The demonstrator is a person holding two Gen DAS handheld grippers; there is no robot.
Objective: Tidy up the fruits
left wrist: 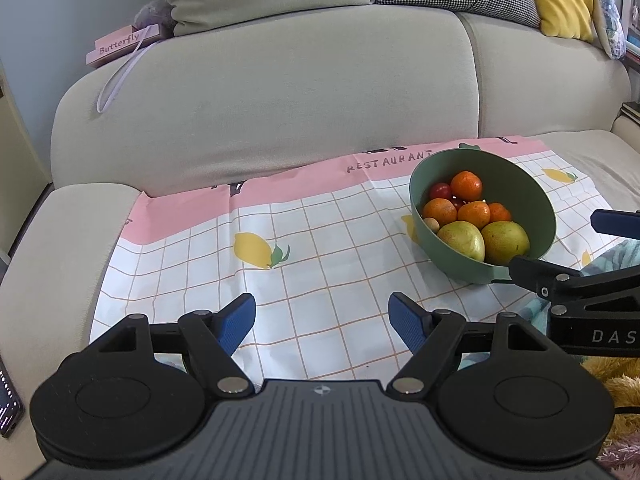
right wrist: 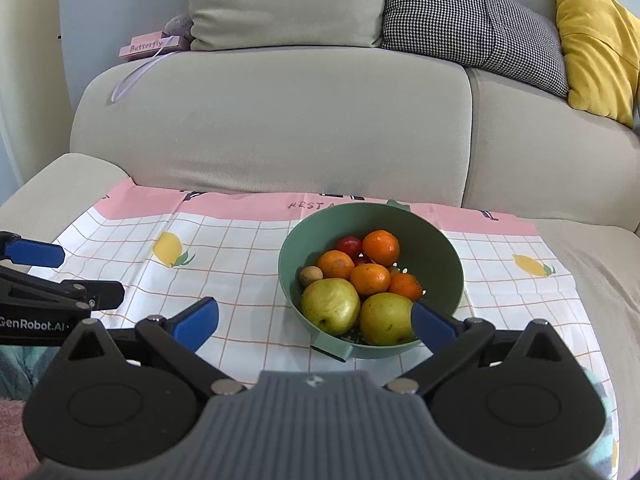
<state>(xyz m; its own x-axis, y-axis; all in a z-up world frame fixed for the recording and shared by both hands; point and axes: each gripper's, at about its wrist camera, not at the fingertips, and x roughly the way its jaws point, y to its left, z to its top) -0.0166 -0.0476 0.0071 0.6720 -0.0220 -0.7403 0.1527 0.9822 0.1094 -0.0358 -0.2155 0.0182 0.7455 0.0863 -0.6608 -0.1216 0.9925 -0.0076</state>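
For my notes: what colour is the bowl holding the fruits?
Green; the bowl shows best in the right wrist view.

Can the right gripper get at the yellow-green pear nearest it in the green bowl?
Probably yes: the right gripper has its jaws open, the yellow-green pear lies uncovered in the green plastic bowl, nothing between.
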